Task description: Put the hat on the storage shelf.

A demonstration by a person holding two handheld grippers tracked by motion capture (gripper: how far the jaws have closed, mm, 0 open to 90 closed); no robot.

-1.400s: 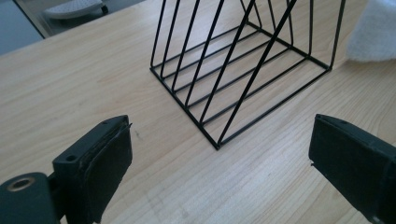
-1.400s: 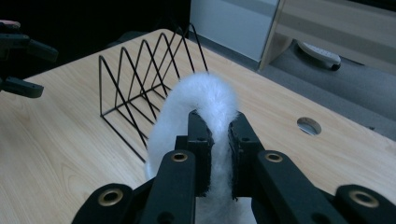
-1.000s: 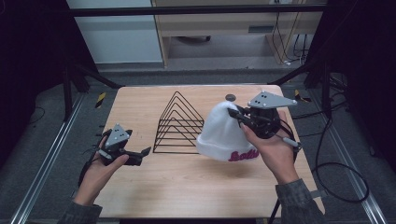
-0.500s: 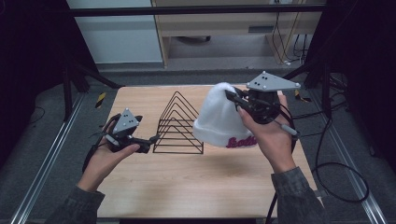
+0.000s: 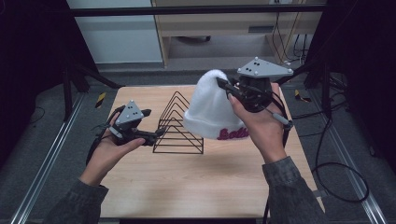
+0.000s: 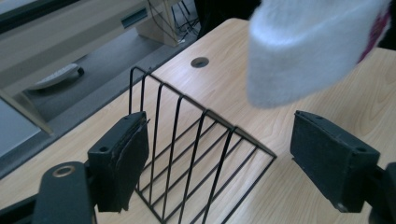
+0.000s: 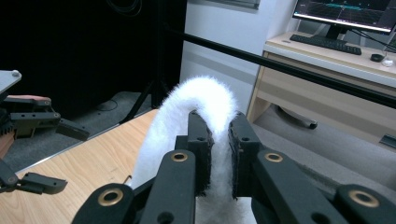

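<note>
White beanie (image 7: 205,100) between clamped jaws

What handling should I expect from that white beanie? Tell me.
Probably floppy: the white beanie hangs from the right gripper's pinch at its crown. Likely light, since that small pinch holds it. Its fuzzy knit seems grippy, not slippery.

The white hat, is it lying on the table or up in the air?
Up in the air. The right tool pinches the white hat at its top, and it hangs above the table.
</note>
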